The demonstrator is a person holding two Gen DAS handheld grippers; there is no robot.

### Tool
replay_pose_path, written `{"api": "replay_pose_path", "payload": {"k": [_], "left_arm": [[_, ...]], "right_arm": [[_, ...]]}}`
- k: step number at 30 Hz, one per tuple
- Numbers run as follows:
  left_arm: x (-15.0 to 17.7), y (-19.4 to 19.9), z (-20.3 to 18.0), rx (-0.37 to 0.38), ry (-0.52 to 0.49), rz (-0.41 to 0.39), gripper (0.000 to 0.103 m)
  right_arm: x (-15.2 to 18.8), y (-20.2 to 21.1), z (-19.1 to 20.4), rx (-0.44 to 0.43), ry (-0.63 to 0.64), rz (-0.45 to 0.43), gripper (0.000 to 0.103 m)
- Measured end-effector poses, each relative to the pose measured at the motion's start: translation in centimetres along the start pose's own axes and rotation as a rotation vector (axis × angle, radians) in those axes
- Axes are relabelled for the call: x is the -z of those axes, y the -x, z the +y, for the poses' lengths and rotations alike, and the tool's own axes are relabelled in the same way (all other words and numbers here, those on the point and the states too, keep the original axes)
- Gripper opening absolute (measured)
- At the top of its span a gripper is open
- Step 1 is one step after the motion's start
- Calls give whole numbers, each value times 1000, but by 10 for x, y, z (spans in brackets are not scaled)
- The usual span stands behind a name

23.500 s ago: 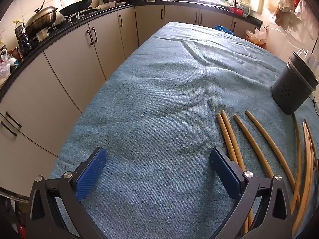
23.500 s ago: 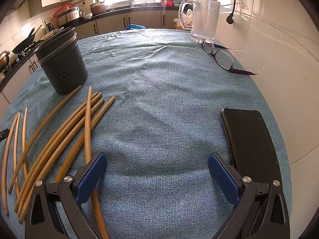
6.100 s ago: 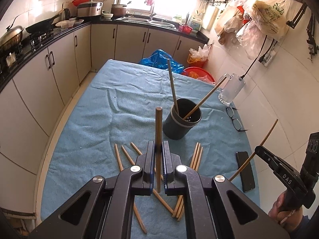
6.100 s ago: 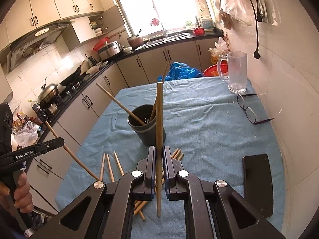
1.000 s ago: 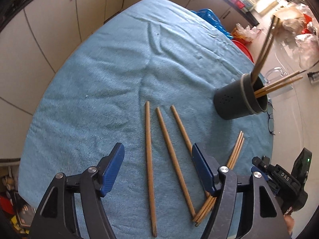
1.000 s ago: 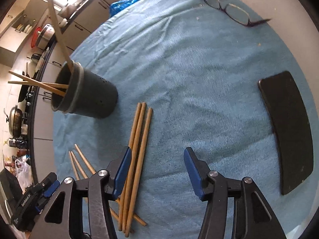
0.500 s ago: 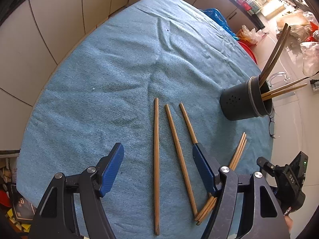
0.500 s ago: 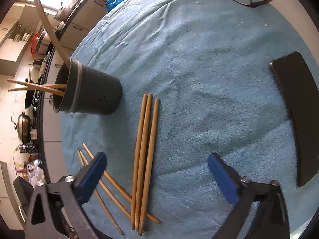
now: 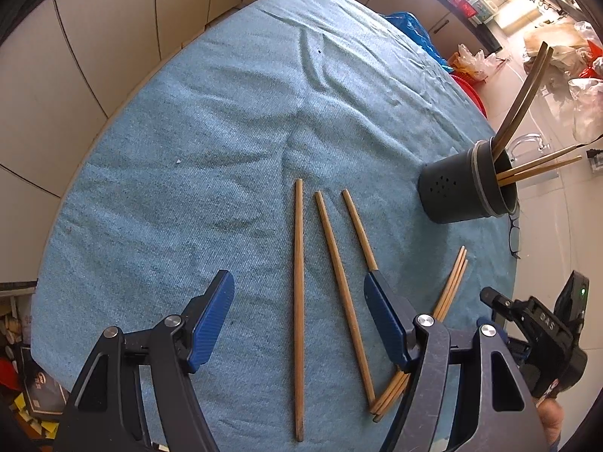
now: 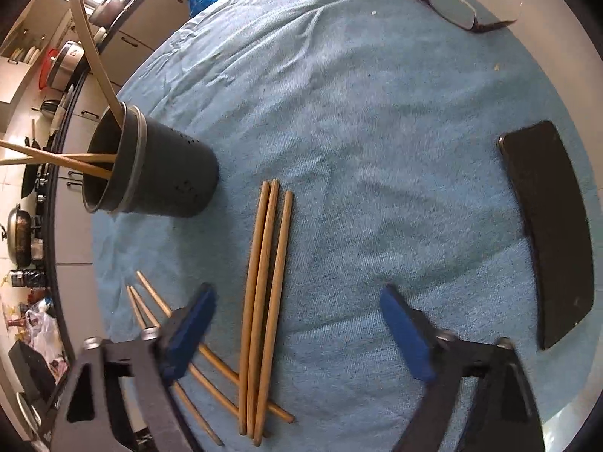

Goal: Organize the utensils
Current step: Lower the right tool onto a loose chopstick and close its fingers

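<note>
A dark grey utensil holder [image 9: 465,192] [image 10: 150,173] stands on the blue cloth and holds several wooden chopsticks [image 9: 535,164] [image 10: 56,160]. Three loose chopsticks [image 9: 299,301] lie in front of my left gripper [image 9: 297,320], which is open and empty above them. Three more chopsticks [image 10: 264,293] lie side by side in front of my right gripper [image 10: 297,333], also open and empty. That bundle also shows in the left wrist view [image 9: 450,286]. The right gripper's body [image 9: 542,335] shows at the lower right of the left wrist view.
A black phone [image 10: 546,226] lies at the right on the cloth [image 10: 377,113]. Glasses [image 10: 441,2] lie at the far edge. Kitchen cabinets [image 9: 94,37] run along the left. The table edge is close below both grippers.
Both grippers have moved slightly closer over the loose chopsticks. The right gripper has opened wider over the last second. Nothing on the cloth has moved.
</note>
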State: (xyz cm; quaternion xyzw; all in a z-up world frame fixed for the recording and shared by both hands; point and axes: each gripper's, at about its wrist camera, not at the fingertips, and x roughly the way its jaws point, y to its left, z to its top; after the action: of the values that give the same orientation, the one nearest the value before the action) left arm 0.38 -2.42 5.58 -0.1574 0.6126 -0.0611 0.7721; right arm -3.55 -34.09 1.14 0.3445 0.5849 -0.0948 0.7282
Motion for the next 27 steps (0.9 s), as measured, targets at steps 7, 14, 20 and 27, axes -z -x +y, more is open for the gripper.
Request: {"api": "replay_pose_path", "payload": {"k": [7,14,20,27], "left_arm": [[2,-2,2,-8,-16,9,70],[0,-3,-1,-46,-65,-2,59],[-1,-10,-4,-40,-100,26,38],[-4,-20,-4,-29,-88,64,17]], "right_arm": [[-6,-7,10,13,13,28,41],[-10,-22,17,39,23,48,27],[-14,-32,21,73,39,54,24],[-13,-35,36,120,109,29,23]]}}
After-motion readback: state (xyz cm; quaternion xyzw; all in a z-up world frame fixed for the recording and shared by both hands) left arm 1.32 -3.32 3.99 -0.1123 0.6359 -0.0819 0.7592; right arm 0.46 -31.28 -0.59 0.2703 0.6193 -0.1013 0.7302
